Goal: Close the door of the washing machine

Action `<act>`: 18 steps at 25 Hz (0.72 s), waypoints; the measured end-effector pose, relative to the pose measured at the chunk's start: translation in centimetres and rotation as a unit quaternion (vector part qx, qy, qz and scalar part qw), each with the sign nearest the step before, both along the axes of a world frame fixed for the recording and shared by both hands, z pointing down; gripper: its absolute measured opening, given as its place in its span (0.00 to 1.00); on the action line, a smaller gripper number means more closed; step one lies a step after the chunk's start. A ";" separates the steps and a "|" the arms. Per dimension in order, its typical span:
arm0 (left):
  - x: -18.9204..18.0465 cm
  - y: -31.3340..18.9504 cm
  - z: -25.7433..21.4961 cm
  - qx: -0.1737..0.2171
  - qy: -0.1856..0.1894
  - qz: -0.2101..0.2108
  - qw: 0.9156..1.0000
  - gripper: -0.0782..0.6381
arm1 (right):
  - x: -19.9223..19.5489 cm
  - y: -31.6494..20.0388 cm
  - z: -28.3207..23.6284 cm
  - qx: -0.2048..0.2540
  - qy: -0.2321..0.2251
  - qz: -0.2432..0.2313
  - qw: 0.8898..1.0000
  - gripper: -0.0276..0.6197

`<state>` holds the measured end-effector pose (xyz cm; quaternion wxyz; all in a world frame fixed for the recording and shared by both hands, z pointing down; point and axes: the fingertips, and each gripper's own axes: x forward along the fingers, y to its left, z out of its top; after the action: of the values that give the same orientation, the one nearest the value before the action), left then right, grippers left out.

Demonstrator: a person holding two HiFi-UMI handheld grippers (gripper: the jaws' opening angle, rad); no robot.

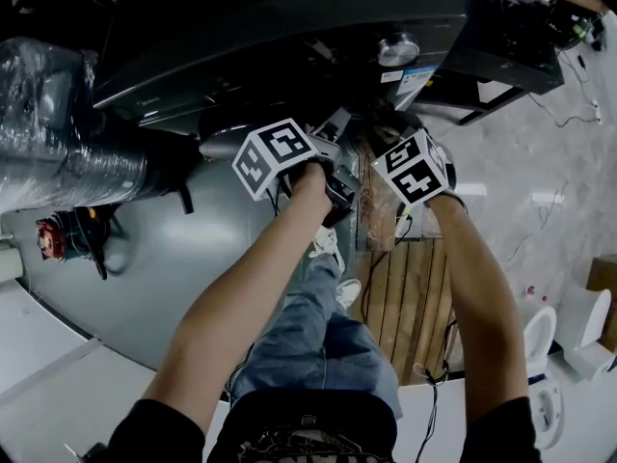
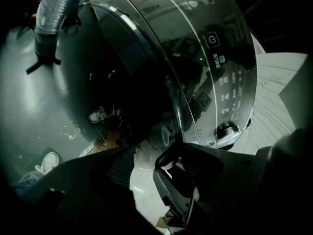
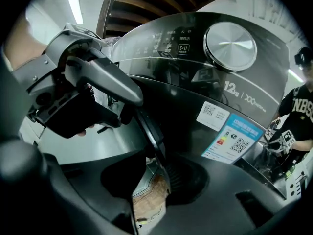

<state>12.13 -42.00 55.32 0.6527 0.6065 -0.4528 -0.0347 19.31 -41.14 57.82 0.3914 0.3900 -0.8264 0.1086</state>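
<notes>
All three views are dim; the glossy dark grey washing machine [image 1: 289,27] darkens the far half of the head view, while the pale floor [image 1: 540,191] at right is brighter; a white ceiling strip light [image 3: 76,10] glares in the right gripper view and shines off the round silver dial [image 3: 230,40]; both gripper views bend and blacken at their edges; their nearest parts are soft.

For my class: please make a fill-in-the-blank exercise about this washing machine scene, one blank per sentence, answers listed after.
1. On the washing machine, the thin edge between the jaws of the right gripper is that of its ____.
2. In the right gripper view, the blue and white label sits below the round silver ____.
3. By the machine, the floor has a strip of ____ planks.
Answers: door, knob, wooden.
</notes>
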 end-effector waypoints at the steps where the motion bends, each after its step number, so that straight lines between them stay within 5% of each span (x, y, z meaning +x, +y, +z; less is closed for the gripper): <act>1: 0.0 -0.3 0.0 -0.001 0.002 -0.001 1.000 0.54 | 0.0 -0.4 0.0 0.001 0.002 0.000 1.000 0.23; 18: 0.3 -2.2 0.0 -0.001 0.030 -0.012 0.999 0.55 | 0.2 -2.7 -0.1 0.017 0.002 0.046 0.999 0.24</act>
<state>12.43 -44.17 55.36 0.6663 0.5987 -0.4404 -0.0600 19.51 -43.83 57.68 0.3808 0.4342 -0.8087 0.1117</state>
